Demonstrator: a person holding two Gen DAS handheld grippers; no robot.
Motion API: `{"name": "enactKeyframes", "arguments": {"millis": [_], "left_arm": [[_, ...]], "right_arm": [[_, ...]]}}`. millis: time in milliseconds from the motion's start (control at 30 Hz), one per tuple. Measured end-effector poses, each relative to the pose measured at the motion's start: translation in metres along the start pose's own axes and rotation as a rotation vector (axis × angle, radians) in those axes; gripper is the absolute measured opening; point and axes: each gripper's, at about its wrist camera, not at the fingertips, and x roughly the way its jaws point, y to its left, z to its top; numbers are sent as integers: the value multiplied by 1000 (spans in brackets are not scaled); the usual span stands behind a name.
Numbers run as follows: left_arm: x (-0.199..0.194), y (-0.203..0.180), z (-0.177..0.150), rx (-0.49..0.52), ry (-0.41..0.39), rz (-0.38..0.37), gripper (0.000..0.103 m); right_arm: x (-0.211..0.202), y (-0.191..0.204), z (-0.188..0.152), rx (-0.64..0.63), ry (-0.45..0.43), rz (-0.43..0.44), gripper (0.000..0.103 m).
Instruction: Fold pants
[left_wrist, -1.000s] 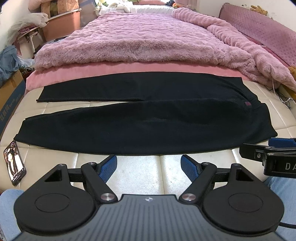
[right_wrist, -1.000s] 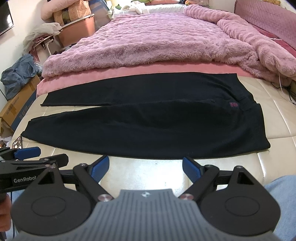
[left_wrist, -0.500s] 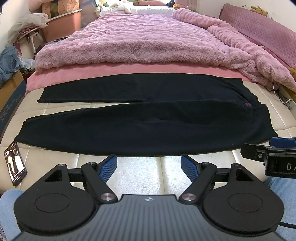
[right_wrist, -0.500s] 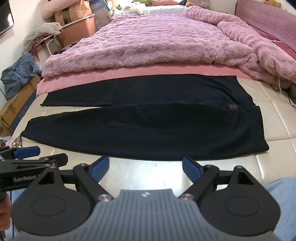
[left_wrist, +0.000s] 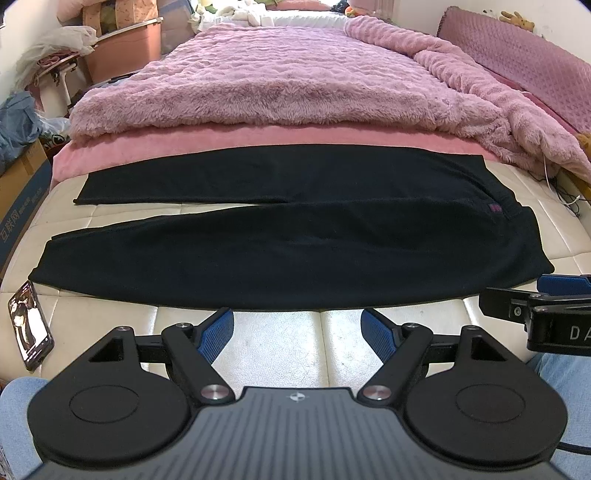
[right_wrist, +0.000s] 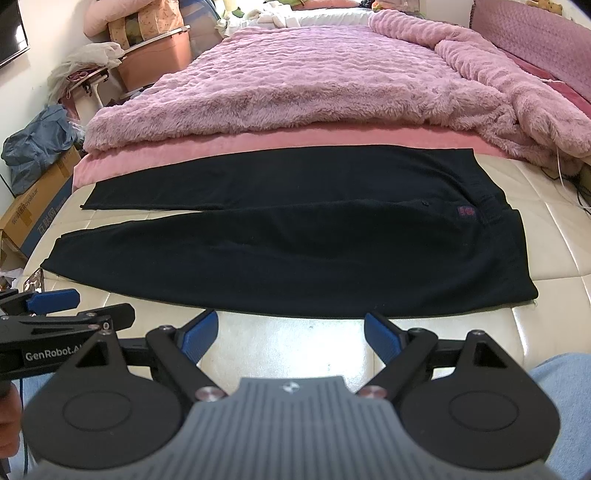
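Observation:
Black pants lie flat on the cream mattress, waistband to the right, the two legs spread apart toward the left; they also show in the right wrist view. A small red label sits near the waistband. My left gripper is open and empty, just short of the near leg's front edge. My right gripper is open and empty, also just short of that edge. Each gripper shows at the side of the other's view.
A fluffy pink blanket over a pink sheet lies behind the pants. A phone lies on the mattress at the near left. Boxes and bags stand by the bed's left side. Cables trail at the right.
Both grippers have lifted or tilted slightly, so the pants sit a little lower in the views. The pants have not moved and both grippers stay open.

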Motion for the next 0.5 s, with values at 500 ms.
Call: {"name": "enactKeyframes", "arguments": {"millis": [500], "left_arm": [[4,0,-1,0,9,-3,91]], "right_arm": [[4,0,1,5,15,2,82]]}}
